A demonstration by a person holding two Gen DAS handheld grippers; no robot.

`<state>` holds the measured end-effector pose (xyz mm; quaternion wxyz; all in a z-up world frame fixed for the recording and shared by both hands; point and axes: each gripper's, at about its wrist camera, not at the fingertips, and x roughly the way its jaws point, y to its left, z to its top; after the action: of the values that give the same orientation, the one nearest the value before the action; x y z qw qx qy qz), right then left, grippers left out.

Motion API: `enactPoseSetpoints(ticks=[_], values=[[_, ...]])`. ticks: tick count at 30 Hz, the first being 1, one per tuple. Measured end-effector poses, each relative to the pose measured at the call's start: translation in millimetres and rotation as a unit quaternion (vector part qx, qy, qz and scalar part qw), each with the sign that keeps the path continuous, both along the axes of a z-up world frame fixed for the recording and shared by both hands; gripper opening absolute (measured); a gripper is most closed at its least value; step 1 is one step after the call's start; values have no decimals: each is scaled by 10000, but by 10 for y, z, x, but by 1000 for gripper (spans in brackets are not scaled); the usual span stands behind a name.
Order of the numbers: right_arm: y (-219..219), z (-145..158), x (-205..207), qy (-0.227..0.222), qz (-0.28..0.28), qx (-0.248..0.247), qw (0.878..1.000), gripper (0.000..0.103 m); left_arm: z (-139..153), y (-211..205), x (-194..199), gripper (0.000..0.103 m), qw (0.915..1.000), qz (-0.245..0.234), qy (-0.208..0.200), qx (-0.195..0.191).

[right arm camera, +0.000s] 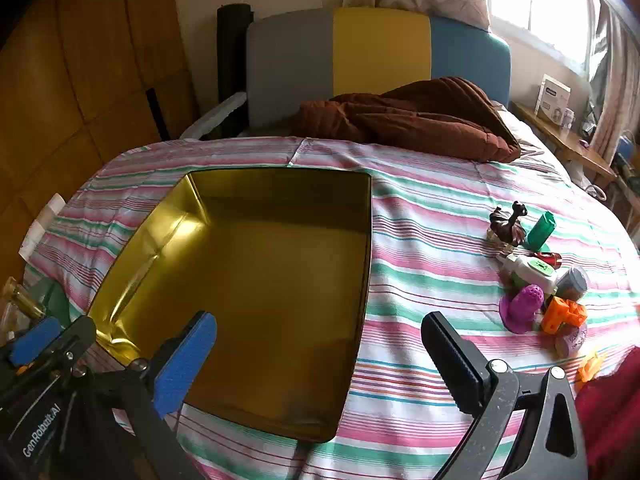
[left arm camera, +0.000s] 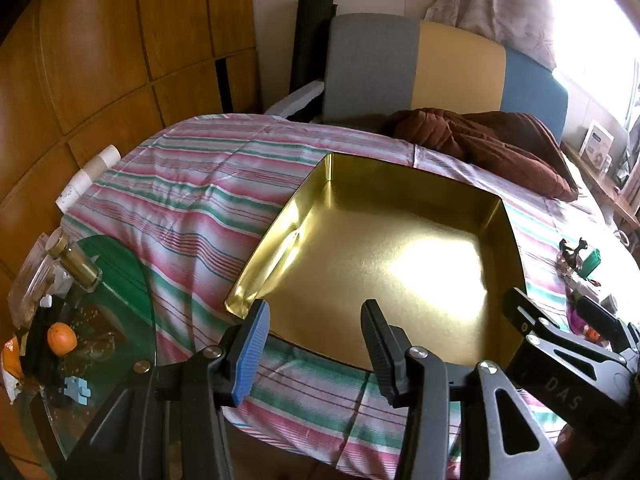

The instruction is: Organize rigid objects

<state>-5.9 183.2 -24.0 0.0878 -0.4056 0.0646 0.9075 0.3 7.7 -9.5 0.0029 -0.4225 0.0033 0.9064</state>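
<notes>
A gold metal tray (right arm camera: 168, 216) lies empty on the striped cloth; it also shows in the left wrist view (left arm camera: 304, 196). A cluster of small rigid objects sits to its right: a brown figurine (right arm camera: 508, 224), a green bottle (right arm camera: 541, 231), a white device (right arm camera: 530, 270), a grey cap (right arm camera: 573, 282), a purple cone piece (right arm camera: 524, 308) and an orange block (right arm camera: 564, 315). My left gripper (left arm camera: 316, 344) is open and empty over the tray's near edge. My right gripper (right arm camera: 320, 360) is open and empty over the tray's near right corner.
A brown quilt (right arm camera: 420, 120) lies at the far side before a grey, yellow and blue headboard (right arm camera: 376, 48). A glass side table (left arm camera: 112, 280) at the left holds a brass bottle (left arm camera: 78, 266) and an orange (left arm camera: 61, 338). A red cloth (right arm camera: 612, 412) is at the near right.
</notes>
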Motion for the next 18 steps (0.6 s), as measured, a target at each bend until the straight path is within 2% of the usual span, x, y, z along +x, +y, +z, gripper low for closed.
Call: enactPoseSetpoints(ticks=[18], values=[[-19,24,13,13,37,38,10000,103,5,-17,19,48,10000,4,12,-41]])
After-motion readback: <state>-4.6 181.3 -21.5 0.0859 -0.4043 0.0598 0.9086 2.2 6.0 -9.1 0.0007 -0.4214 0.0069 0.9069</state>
